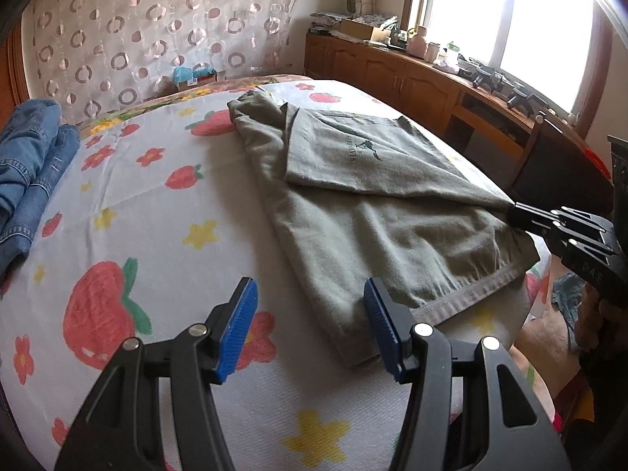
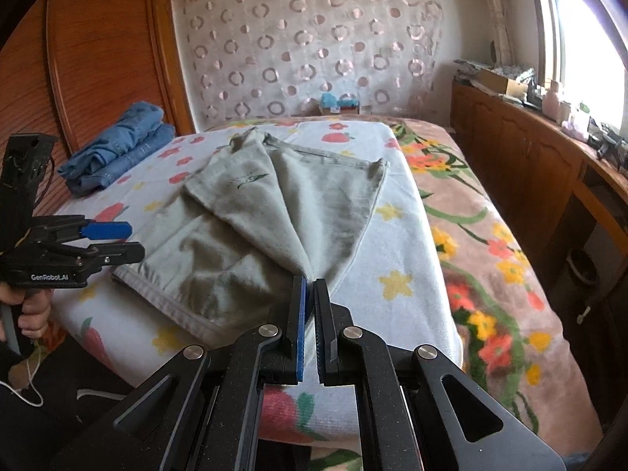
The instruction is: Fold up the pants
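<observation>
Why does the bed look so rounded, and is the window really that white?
Left wrist view: the fisheye lens bulges the bed into a dome, the window is blown out to pure white, and the corners go dark. Right wrist view: the same curving bends the wardrobe, and the window glares at the edge, but the pants stay evenly lit and sharp.
</observation>
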`<action>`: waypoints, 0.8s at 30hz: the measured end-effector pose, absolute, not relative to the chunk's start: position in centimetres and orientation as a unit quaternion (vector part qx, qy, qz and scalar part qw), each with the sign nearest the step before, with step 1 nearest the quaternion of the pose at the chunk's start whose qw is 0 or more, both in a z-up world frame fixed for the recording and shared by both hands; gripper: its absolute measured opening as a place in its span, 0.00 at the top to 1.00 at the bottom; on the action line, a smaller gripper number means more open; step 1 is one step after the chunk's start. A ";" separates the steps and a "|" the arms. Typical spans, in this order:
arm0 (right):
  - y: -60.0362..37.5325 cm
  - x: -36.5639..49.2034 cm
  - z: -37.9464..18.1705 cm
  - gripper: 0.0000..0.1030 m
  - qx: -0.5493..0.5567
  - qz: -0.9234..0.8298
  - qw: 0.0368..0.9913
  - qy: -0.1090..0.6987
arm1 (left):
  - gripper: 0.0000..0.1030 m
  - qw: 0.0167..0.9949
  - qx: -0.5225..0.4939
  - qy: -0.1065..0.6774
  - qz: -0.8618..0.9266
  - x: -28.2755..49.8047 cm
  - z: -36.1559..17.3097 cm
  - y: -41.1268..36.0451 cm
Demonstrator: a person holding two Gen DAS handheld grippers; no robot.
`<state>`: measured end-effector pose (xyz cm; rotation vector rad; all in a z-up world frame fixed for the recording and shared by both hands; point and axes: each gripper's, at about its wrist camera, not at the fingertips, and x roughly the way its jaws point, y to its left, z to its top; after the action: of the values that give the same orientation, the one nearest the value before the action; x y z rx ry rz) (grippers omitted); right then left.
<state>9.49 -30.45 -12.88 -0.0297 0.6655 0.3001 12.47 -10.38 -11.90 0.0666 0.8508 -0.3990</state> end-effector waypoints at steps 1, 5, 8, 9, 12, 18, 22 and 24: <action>-30.5 9.5 -12.9 0.99 -0.013 0.147 0.934 0.325 | 0.46 0.892 0.032 0.409 -0.193 12.4 -11.9 -10.3; -30.7 9.6 -12.9 0.99 -0.008 0.148 0.932 0.330 | 0.46 0.894 0.028 0.405 -0.191 12.3 -11.7 -10.3; -31.0 9.5 -12.6 0.94 -0.003 0.140 0.937 0.321 | 0.46 0.897 0.026 0.400 -0.189 12.2 -11.3 -9.9; -31.1 9.5 -12.4 0.93 -0.001 0.139 0.938 0.318 | 0.46 0.898 0.026 0.397 -0.187 12.2 -11.1 -9.8; -31.1 9.9 -11.5 0.85 -0.001 0.139 0.940 0.311 | 0.46 0.903 0.023 0.390 -0.181 12.1 -10.5 -9.0; -29.3 11.2 -9.8 0.64 -0.024 0.161 0.940 0.300 | 0.46 0.910 0.015 0.377 -0.172 12.1 -9.4 -7.6; -26.9 12.6 -8.9 0.62 -0.043 0.191 0.933 0.302 | 0.46 0.913 0.013 0.371 -0.167 12.2 -9.0 -6.9; -25.9 13.4 -8.8 0.62 -0.054 0.202 0.929 0.305 | 0.46 0.915 0.011 0.368 -0.164 12.2 -8.8 -6.5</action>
<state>13.38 -25.86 -8.76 -0.1101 0.6256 0.4146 12.22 -6.51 -8.80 0.0227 0.7580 -0.3375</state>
